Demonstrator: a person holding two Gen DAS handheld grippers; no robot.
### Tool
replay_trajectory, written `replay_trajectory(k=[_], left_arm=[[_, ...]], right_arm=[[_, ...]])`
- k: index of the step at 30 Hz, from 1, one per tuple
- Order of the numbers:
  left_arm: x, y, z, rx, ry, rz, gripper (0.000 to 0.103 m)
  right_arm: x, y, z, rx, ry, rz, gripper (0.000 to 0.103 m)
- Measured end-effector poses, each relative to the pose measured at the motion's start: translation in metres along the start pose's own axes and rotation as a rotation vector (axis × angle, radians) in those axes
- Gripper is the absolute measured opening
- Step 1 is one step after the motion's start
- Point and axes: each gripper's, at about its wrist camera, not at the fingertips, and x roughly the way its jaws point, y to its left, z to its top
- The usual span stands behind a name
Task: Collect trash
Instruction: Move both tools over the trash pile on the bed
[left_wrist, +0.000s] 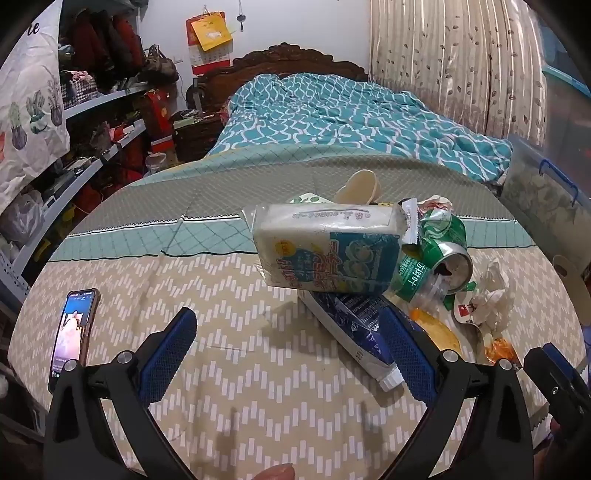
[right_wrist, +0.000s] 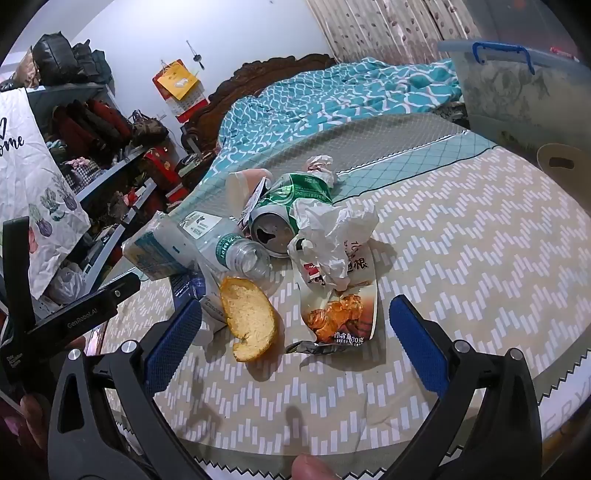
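Note:
A pile of trash lies on the patterned bed cover. In the left wrist view a tissue pack rests on a dark blue pouch, with a crushed green can and crumpled paper to the right. My left gripper is open and empty, its right finger beside the pouch. In the right wrist view an orange peel, a snack wrapper, a clear bottle, the can and a white bag lie ahead. My right gripper is open around the peel and wrapper.
A phone with its screen lit lies at the left on the cover. A teal quilt covers the far bed. Cluttered shelves stand at the left. A clear storage box stands at the right. A beige cup lies behind the pile.

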Motion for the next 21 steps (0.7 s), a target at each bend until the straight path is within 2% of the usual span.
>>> replay_trajectory(k=[5,11,15,17,19,20,21], left_arm=[[0.001,0.001,-0.002,-0.004,-0.015,-0.006,0.094],[-0.024,0.008,-0.021,-0.027,-0.136,-0.026,0.094],[-0.033,0.020,-0.037,-0.078,-0.158,-0.115,0.094],[-0.053,0.027,-0.049,-0.134,-0.237,-0.168,0.094],[-0.064,0.040,-0.057,-0.196,-0.319,-0.274,0.094],[-0.067,0.043,-0.060,-0.213,-0.342,-0.312,0.094],[-0.067,0.042,-0.062,-0.215,-0.344,-0.317,0.094]], right_arm=[[-0.002,-0.001,0.001,-0.003,-0.005,-0.003,0.100],[-0.012,-0.004,0.001,-0.001,-0.059,-0.001,0.100],[-0.030,-0.009,-0.003,0.032,-0.080,0.016,0.100],[-0.034,-0.007,-0.005,0.044,-0.110,0.048,0.100],[-0.038,-0.006,-0.006,0.044,-0.129,0.062,0.100],[-0.038,-0.004,-0.008,0.039,-0.129,0.065,0.100],[-0.036,-0.002,-0.008,0.031,-0.119,0.072,0.100]])
